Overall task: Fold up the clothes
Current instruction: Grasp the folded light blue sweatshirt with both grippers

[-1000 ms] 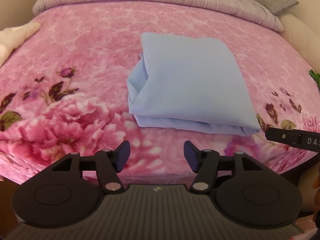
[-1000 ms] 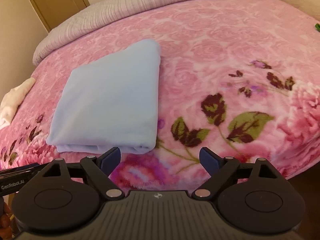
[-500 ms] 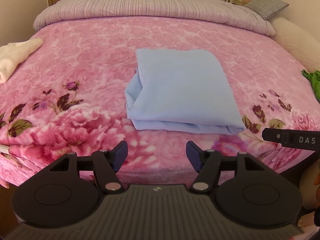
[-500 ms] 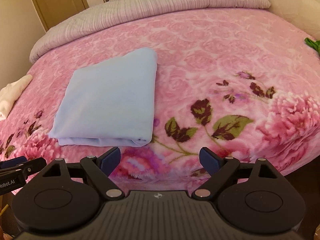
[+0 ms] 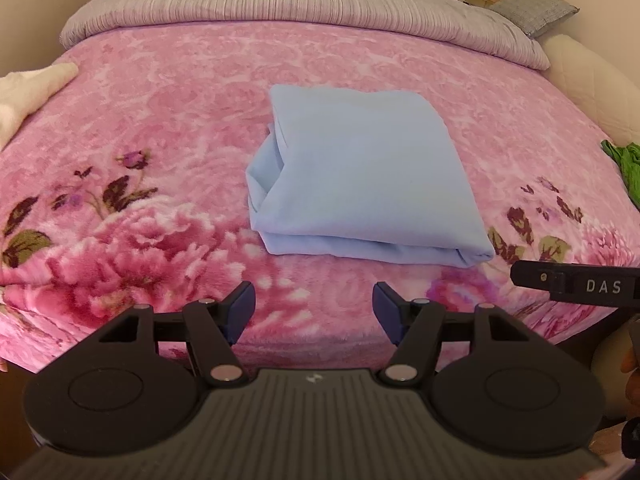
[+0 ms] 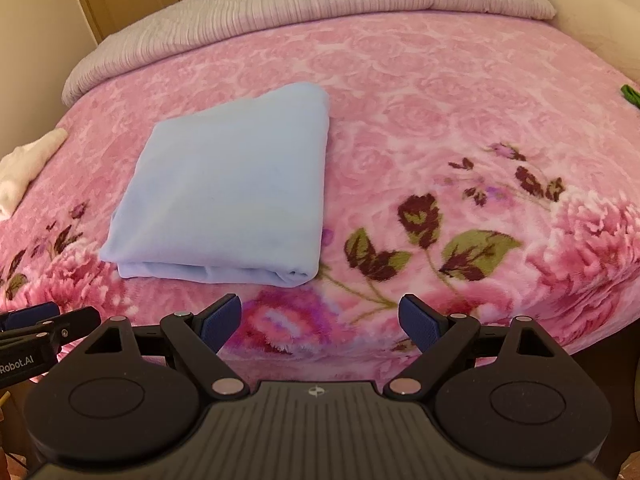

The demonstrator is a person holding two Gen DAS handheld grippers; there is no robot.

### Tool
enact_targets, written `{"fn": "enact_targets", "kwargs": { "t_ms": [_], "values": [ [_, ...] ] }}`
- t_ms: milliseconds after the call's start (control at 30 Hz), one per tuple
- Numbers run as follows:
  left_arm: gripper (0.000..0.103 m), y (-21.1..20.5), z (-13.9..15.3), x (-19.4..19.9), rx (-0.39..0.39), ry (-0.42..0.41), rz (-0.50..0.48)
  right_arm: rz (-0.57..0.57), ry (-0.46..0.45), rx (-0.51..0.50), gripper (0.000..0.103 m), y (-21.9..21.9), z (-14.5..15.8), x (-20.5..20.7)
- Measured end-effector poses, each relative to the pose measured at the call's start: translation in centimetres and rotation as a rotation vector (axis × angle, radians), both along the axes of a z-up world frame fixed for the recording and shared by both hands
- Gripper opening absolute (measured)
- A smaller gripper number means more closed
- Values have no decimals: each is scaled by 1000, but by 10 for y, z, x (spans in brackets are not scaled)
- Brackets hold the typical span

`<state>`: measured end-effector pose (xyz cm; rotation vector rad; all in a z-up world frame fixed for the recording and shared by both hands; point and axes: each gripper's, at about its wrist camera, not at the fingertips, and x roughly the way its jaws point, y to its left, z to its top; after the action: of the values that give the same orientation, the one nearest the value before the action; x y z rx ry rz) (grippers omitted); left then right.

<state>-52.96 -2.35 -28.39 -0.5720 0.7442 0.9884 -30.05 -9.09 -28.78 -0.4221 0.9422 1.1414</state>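
Already folded into a thick, roughly rectangular bundle, the light blue garment (image 5: 360,176) lay flat on the pink floral blanket (image 5: 160,80) near the middle of the bed. Its layered open edges faced me and its left side bulged where the layers were tucked in. From my left camera the bundle sat ahead of the left tongs (image 5: 314,310) and slightly to the right, apart from them, with a strip of bare blanket between its near edge and the fingertips. From my right camera the same garment (image 6: 228,196) lay ahead and to the left of the right tongs (image 6: 320,322), again untouched.

I saw both pairs of tongs spread apart with nothing between the blue pads; the right pair stood somewhat wider than the left. Each hovered over the near edge of the bed, angled down toward the blanket. The side of the right tongs showed at the right edge of my left view, and part of the left tongs at the lower left of my right view.

Farther out, a cream cloth (image 5: 28,92) rested at the left edge of the bed, a green cloth (image 5: 626,164) at the right edge, and a grey ribbed duvet (image 5: 280,4) lay across the far end.
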Motion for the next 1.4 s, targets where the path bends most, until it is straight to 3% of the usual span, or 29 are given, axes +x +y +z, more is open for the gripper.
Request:
{"fn": "enact_targets", "kwargs": {
  "t_ms": [100,167,233,300,333,400,467,533,767,933,1033,1100,1133,1200,1267,1400],
  "values": [
    [61,9,-3,-2,-1,-33,-15,-1,2,-12,88,7,-5,3],
    [55,19,-1,-4,11,-72,-38,-7,3,-4,88,11,-7,6],
    [41,29,1,-5,23,-110,-61,-14,6,51,86,13,-4,11],
    [25,42,2,-6,27,-142,-85,-13,11,105,77,20,1,19],
    [23,52,2,-5,24,-149,-93,-12,16,122,70,24,2,22],
    [23,75,2,1,30,-144,-113,-7,26,140,61,39,4,30],
    [23,97,3,8,39,-137,-136,-1,28,130,44,59,3,38],
    [23,121,3,16,48,-131,-159,-6,27,118,42,81,3,44],
    [23,210,-23,41,13,-174,-219,13,0,121,42,154,-8,47],
    [21,232,-58,50,-42,-152,-235,10,33,47,42,177,-49,58],
    [20,231,-56,44,-51,-168,-226,16,46,67,46,171,-49,62],
    [24,227,-48,27,-68,-216,-188,5,88,90,54,164,-43,69],
    [40,224,-45,16,-80,-242,-157,-6,123,118,59,157,-40,74],
    [54,221,-40,-8,-111,-296,-92,-27,194,175,72,142,-33,84],
    [55,221,-45,-38,-189,-387,-25,-35,272,215,83,127,-31,95],
    [55,221,-76,-84,-403,-597,128,-84,453,245,84,99,-44,116]
  ]
}}
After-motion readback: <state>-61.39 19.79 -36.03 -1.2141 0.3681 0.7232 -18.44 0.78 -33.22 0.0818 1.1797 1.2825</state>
